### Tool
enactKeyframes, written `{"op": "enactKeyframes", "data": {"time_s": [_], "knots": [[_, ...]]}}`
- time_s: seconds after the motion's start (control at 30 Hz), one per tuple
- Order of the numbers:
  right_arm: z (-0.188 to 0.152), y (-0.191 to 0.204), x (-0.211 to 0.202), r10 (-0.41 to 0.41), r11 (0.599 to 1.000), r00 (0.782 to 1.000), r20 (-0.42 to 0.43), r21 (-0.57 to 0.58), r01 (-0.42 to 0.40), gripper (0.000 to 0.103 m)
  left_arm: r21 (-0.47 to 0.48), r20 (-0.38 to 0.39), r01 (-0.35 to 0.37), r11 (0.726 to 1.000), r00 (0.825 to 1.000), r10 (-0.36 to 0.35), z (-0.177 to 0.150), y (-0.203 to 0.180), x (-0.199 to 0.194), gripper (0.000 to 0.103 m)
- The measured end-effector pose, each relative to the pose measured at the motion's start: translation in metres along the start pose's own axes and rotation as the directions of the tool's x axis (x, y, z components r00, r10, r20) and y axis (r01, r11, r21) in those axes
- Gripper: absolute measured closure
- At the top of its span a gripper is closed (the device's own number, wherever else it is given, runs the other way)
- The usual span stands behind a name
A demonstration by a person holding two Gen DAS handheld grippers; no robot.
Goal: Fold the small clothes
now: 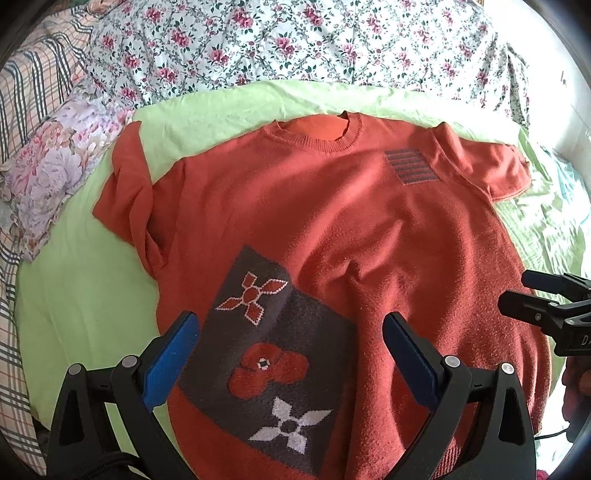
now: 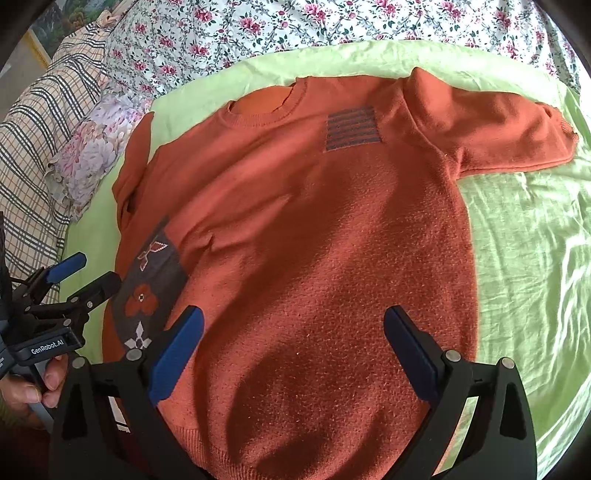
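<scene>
An orange-red short-sleeved sweater [image 1: 369,229] [image 2: 314,240] lies flat, front up, on a green sheet [image 1: 81,288] [image 2: 524,240]. It has a grey flower patch [image 1: 273,350] [image 2: 147,295] low on its left side and a grey striped patch [image 1: 410,166] [image 2: 352,127] on the chest. Its left sleeve [image 1: 125,192] is bunched and turned upward, while the right sleeve [image 2: 498,125] lies spread out. My left gripper [image 1: 291,325] [image 2: 94,271] hovers open over the flower patch. Over the lower middle of the sweater my right gripper [image 2: 293,317] [image 1: 517,290] is open, holding nothing.
A floral quilt [image 1: 295,40] [image 2: 295,26] covers the back of the bed. A plaid cloth [image 1: 29,85] [image 2: 33,140] and a pale floral pillow [image 1: 55,170] [image 2: 92,155] lie at the left. A hand [image 2: 33,387] holds the left gripper's handle.
</scene>
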State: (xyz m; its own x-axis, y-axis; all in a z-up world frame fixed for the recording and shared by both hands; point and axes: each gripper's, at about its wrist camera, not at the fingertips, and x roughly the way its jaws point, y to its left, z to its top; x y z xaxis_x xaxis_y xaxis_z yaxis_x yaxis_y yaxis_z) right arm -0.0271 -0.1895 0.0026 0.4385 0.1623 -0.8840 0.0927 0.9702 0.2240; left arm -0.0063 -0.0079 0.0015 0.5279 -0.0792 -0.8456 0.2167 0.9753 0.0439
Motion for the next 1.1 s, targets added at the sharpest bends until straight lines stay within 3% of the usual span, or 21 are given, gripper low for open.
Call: {"op": "enactKeyframes", "data": {"time_s": [0.47, 0.73, 0.87, 1.1], "knots": [[0.001, -0.005, 0.002, 0.042, 0.999, 0.999, 0.001, 0.035, -0.042, 0.005, 0.000, -0.016, 0.011, 1.000, 1.000, -0.011, 0.002, -0.001, 0.009, 0.003], [0.003, -0.016, 0.002, 0.019, 0.998, 1.000, -0.004, 0.054, -0.019, 0.005, -0.010, -0.020, 0.024, 1.000, 0.999, -0.024, 0.006, 0.002, 0.018, 0.003], [0.005, -0.034, 0.000, 0.004, 0.996, 1.000, -0.003, 0.085, -0.004, 0.005, -0.040, -0.021, 0.055, 0.998, 0.998, -0.056, 0.015, 0.009, 0.026, 0.003], [0.027, -0.102, -0.019, -0.089, 0.976, 0.996, 0.030, 0.200, 0.081, 0.005, -0.047, -0.016, -0.010, 0.999, 1.000, 0.009, 0.042, 0.015, 0.039, 0.003]]}}
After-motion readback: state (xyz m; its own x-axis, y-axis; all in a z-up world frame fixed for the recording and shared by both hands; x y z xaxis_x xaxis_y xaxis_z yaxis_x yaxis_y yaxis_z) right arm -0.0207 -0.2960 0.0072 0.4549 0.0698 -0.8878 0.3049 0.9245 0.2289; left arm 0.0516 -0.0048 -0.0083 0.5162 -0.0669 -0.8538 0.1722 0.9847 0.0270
